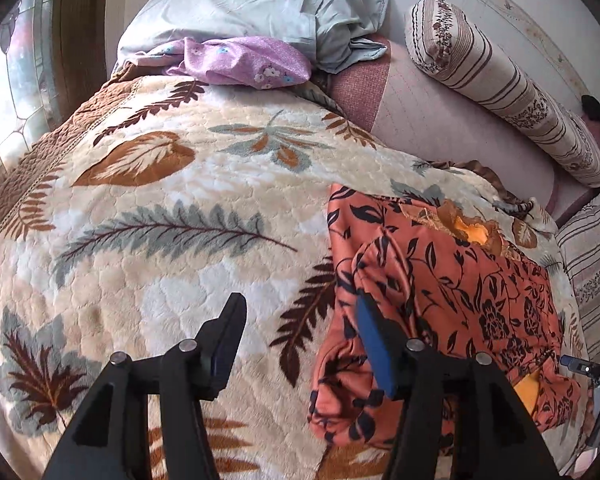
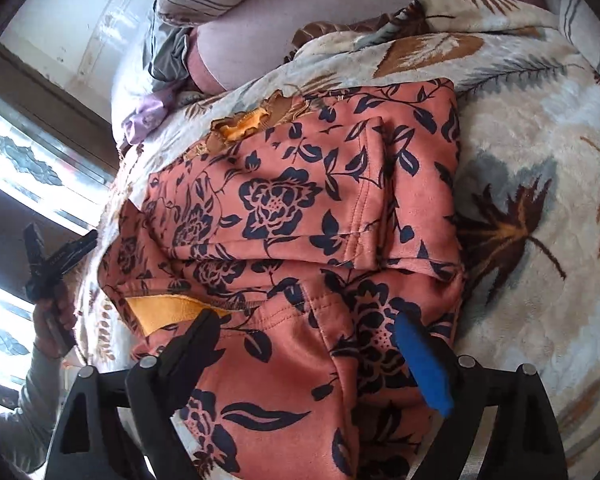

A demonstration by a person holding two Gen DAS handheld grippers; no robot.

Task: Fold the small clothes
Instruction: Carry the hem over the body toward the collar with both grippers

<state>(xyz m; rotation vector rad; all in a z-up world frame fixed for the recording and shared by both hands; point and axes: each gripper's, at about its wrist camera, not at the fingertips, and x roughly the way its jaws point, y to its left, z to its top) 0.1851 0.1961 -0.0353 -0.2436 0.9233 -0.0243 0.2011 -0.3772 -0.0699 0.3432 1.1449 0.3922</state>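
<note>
A salmon-orange garment (image 1: pixel 452 280) with a dark floral print and yellow lining lies folded over itself on a cream leaf-patterned blanket (image 1: pixel 172 208). My left gripper (image 1: pixel 300 308) hangs open at the garment's left edge. Its blue-padded right finger (image 1: pixel 374 340) is at a raised fold of the cloth, and only blanket shows between the fingers. In the right wrist view the same garment (image 2: pixel 300 208) fills the middle. My right gripper (image 2: pixel 306 324) stands wide open just above its near part, gripping nothing. The left gripper (image 2: pixel 56 256), held by a hand, shows at the left edge.
A pale blue pillow (image 1: pixel 252 4) and a purple flowered cloth (image 1: pixel 240 60) lie at the head of the bed. A striped bolster (image 1: pixel 500 80) runs along the wall on the pink sheet (image 1: pixel 440 120). A patterned-glass window (image 1: pixel 16 80) is at the left.
</note>
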